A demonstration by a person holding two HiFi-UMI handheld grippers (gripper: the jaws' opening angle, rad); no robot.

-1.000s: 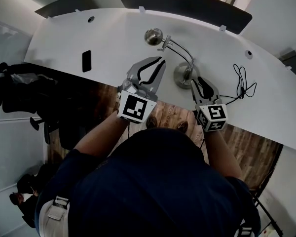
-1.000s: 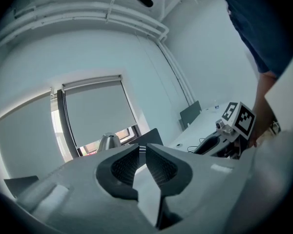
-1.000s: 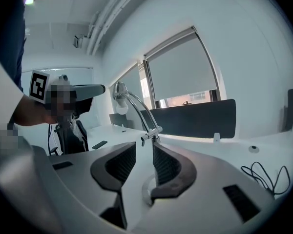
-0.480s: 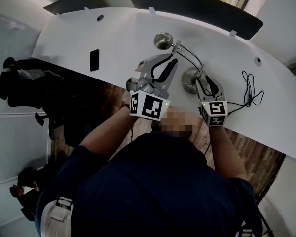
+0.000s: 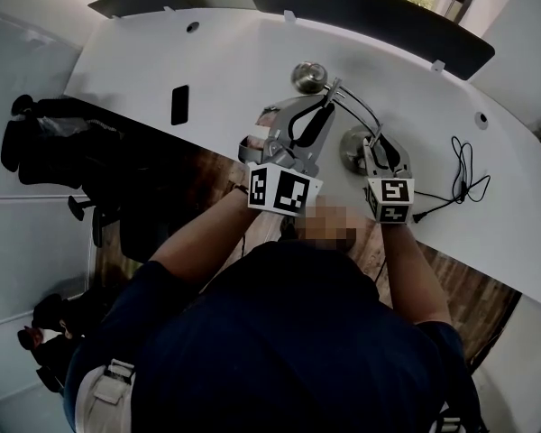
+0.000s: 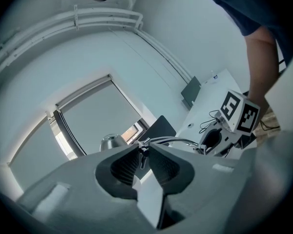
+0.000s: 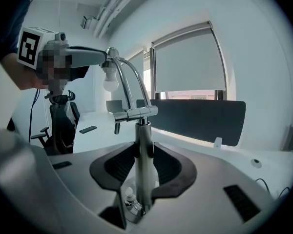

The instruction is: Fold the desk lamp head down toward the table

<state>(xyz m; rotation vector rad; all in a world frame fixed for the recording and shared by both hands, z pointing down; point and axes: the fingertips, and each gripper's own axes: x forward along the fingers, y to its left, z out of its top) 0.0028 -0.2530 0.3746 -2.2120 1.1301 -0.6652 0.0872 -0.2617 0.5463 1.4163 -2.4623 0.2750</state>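
Note:
A chrome desk lamp stands on the white table (image 5: 234, 61), its round base (image 5: 353, 142) near the front edge. Two curved arms rise to the dome head (image 5: 308, 77), and the bulb (image 7: 110, 83) hangs under it. My left gripper (image 5: 327, 105) reaches the arm joint beside the head, and its tips (image 6: 142, 152) pinch the small joint. My right gripper (image 5: 376, 142) sits low at the base. Its jaws have just been closing, and the pads now press on the upright post (image 7: 144, 145).
A black phone (image 5: 179, 105) lies left on the table. A black cable (image 5: 460, 174) coils to the right of the lamp. A dark panel (image 5: 361, 12) runs along the table's far edge. A black office chair (image 5: 54, 142) stands left of the person.
Both grippers have moved forward onto the lamp. The left one reached the arm joint by the head, and the right one settled around the post above the base.

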